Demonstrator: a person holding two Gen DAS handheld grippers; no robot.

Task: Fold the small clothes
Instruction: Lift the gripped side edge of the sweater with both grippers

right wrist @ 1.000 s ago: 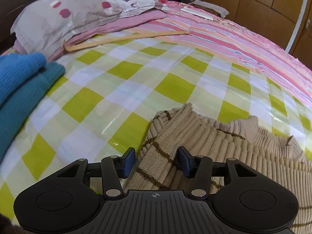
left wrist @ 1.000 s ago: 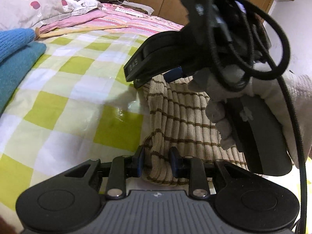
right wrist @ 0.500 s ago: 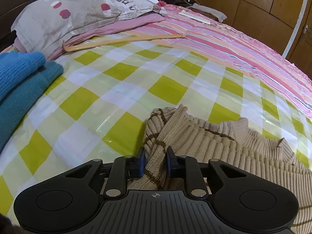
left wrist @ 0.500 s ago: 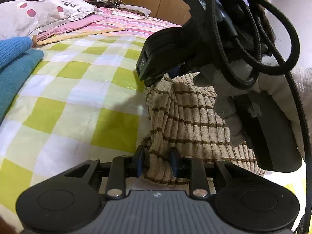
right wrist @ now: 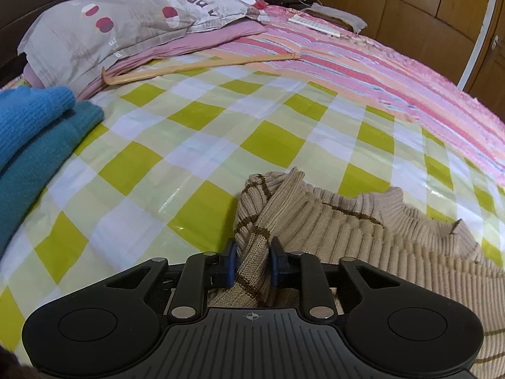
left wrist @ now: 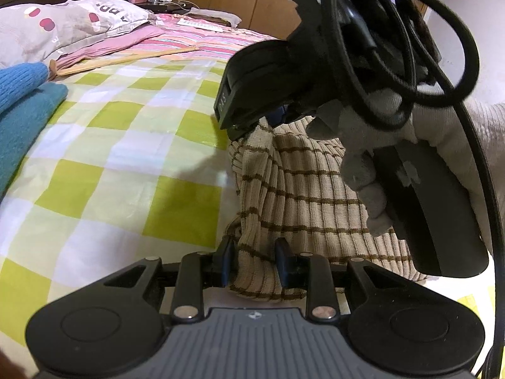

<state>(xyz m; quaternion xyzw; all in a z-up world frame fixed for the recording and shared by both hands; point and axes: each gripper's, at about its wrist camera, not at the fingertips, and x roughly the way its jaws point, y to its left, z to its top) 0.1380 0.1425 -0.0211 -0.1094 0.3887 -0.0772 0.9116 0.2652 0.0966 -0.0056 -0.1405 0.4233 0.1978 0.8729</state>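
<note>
I can read upside-down letters "A PP" on the grey pillowcase with red dots [right wrist: 126, 28]; the rest is illegible.

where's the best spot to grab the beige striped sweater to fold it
Grip the sweater along its left edge, coming in low from the near side. That edge is bunched into a raised ridge of ribbed knit, thin enough to pinch. Both the left gripper and the right gripper are shut on it there.
</note>
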